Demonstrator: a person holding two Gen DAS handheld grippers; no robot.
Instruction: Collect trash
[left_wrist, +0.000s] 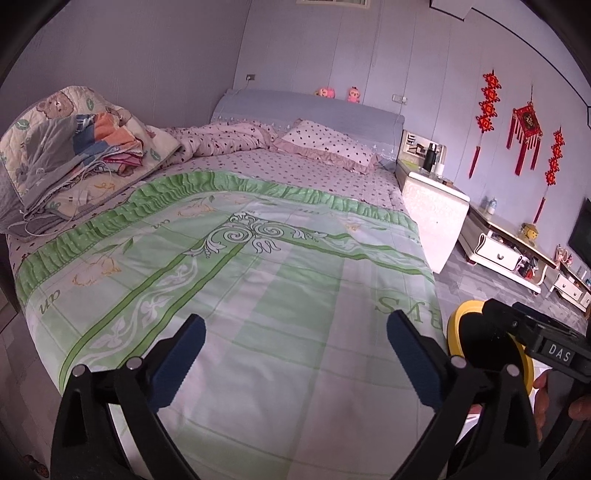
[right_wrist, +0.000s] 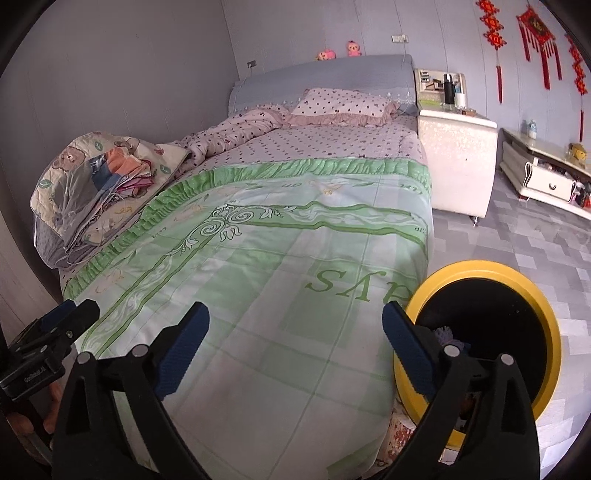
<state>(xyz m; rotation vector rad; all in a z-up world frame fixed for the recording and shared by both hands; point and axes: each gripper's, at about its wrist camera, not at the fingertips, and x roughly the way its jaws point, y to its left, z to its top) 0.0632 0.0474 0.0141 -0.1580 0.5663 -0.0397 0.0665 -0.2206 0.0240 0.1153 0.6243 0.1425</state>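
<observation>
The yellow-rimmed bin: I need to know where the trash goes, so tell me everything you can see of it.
The yellow-rimmed bin is round, with a broad, smooth yellow rim that looks like plastic around a black inside, possibly a dark liner. It stands open on the grey patterned floor, close against the foot corner of the bed. Something pale and crumpled lies inside near the rim; what it is cannot be told. The open right tool has one finger across the bin's near edge in the picture; contact cannot be told.

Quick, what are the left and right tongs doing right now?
Left tongs: open, holding nothing.
Right tongs: open, holding nothing.
</observation>
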